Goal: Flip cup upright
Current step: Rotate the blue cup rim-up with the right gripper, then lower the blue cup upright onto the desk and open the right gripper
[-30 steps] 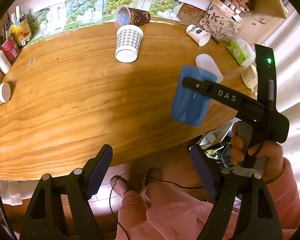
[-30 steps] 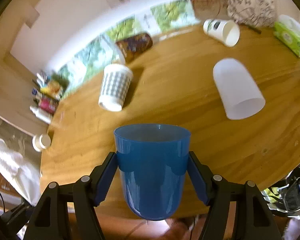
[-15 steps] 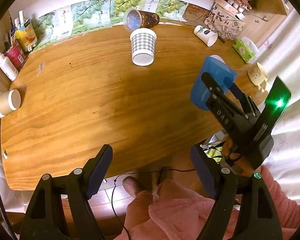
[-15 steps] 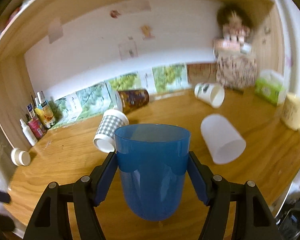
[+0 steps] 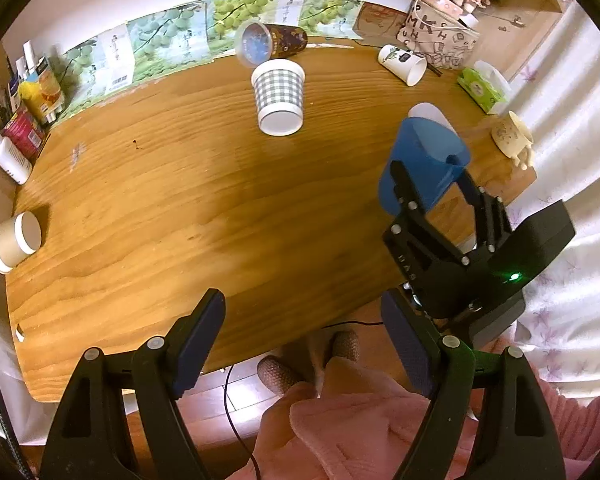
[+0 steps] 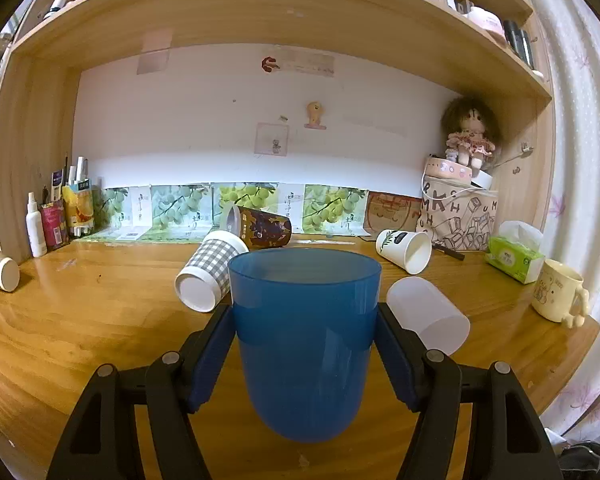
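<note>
A: Since a second ago we have swung the blue cup (image 6: 305, 340) from facing down at the table (image 6: 80, 320) to level with the shelf wall; its rim now points up.

B: Our right gripper (image 6: 305, 344) is clamped on it, pads on either side just below the rim, the cup's long axis standing roughly vertical in the right wrist view.

A: From the left wrist view the cup (image 5: 424, 168) looks tilted and sits over the table's right part, near the frosted white cup (image 6: 428, 314) lying on its side. Our left gripper (image 5: 304, 344) hangs apart and empty near the table's front edge, so the right is the one to set it down.

B: We cannot tell whether the base touches the table; it looks clear of it. The frosted cup is mostly hidden behind the blue one in the left view.
</note>
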Tool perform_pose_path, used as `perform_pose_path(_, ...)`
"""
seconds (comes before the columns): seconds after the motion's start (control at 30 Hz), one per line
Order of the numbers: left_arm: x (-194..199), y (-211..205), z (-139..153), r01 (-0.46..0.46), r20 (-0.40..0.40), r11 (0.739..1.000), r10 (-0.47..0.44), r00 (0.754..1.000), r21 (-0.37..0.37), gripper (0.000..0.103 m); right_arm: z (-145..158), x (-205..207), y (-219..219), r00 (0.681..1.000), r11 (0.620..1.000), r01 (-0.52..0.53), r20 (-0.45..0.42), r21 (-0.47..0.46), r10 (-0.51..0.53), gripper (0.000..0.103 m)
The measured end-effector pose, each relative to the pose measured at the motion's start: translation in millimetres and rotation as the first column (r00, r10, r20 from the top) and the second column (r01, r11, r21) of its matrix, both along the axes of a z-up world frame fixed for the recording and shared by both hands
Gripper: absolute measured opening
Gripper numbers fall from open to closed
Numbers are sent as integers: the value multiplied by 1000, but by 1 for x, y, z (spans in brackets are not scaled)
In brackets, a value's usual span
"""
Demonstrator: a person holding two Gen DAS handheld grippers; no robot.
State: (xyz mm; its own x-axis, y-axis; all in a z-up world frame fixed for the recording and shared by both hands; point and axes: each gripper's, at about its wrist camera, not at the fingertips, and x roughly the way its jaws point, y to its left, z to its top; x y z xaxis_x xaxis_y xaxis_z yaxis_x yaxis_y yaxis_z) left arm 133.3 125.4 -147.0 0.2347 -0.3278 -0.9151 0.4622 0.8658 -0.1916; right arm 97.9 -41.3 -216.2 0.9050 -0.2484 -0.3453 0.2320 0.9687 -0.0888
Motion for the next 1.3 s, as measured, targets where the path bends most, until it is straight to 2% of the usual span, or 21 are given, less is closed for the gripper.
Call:
perform_pose_path(0.33,-6,-11,0,-8,-9,999,8,1000,-31,83,-9,-15,-2,997,999,-53,-48,-13,52,70)
perform_pose_path(0.63,-16,-23,-4,-45,-32,998,44,999,-47,83,-7,-28,-11,989,992,-119,-84,36,122,70)
perform_pose_path(0.83,-26,-27,-5,-103,-41,994,101,994,-48,83,-9,-31,-17,970,982,-184,-150,50,190,72)
perform_pose_path(1.0,-31,-30,-5,-170,-41,984,168,985,-55,83,-9,-40,-21,941,966,-247,-222,69,256,78)
perform_pose_path(1.13,-33,-36,0,-267,27,964,267,963,-18,83,3,-53,-32,904,946,-292,-282,140,320,80)
perform_pose_path(1.3,-30,-42,10,-384,88,922,388,918,-54,83,31,-67,-53,864,916,-329,-319,228,389,81)
